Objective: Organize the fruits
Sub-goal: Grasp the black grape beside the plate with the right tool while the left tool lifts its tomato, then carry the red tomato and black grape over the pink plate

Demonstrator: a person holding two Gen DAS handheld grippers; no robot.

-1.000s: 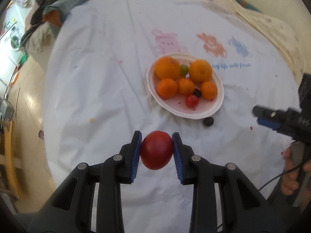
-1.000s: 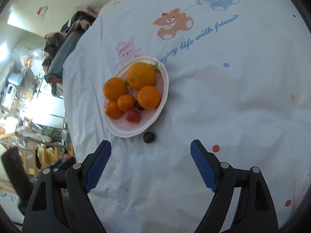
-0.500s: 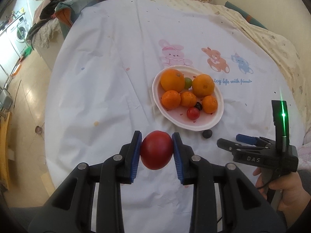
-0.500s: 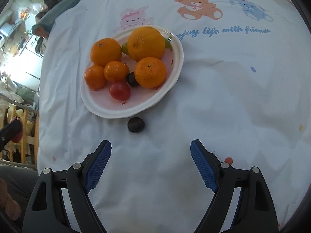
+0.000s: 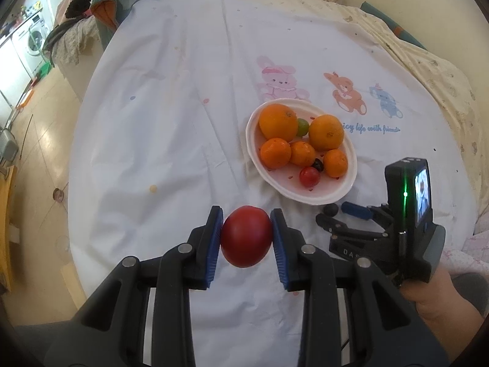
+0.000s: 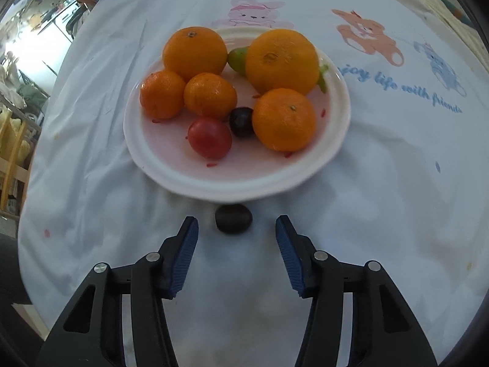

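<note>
Blue-padded and black, the right claw has dropped close to the white cartoon-printed cloth and its jaws have just been narrowing; they stand apart, touching nothing. That suggests a pickup is beginning. A small dark round plum lies on the cloth just beyond the tips, centred between them, beside the near rim of the white oval plate of oranges. The left claw pinches a round red tomato above the cloth.

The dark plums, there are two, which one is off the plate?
The dark plum on the cloth just in front of the plate, ahead of the right gripper. The other plum sits among the oranges.
</note>
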